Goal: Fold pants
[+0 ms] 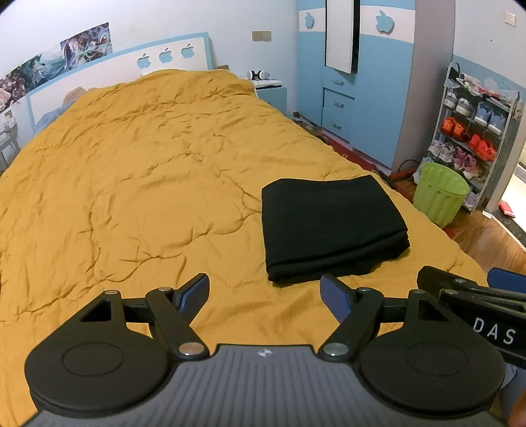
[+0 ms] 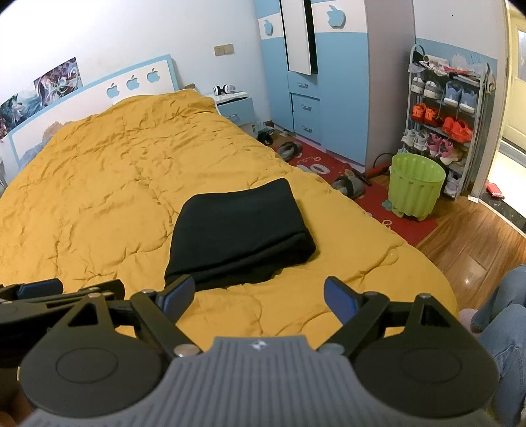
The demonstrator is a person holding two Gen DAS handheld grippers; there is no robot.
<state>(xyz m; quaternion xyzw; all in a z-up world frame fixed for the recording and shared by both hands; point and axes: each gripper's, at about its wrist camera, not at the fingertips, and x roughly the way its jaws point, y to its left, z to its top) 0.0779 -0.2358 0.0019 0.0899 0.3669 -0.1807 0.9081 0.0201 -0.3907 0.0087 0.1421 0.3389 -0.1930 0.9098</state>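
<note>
Both hand-held grippers hang above the near edge of the bed, empty: the left gripper point(image 1: 264, 295) has its blue pads spread wide, and the right gripper point(image 2: 259, 297) likewise stands wide, holding nothing. Black pants point(image 1: 332, 226) lie as a compact, squared stack on the mustard quilt point(image 1: 148, 170), toward the bed's right side, just ahead of the right gripper and apart from both. The folding appears complete or nearly so. Risk, as a judgement: a further pinch at one layer of the near edge, where the plies show slightly uneven, could drag the top fold open; the soft, wrinkled quilt may also bunch under a sliding finger and skew the stack. Legible writing: white letters "DAS" on the neighbouring gripper's body point(image 1: 493, 331). Apple-shaped cut-outs mark the headboard point(image 1: 164, 56) and wardrobe point(image 1: 384, 21); no other text is readable.
</note>
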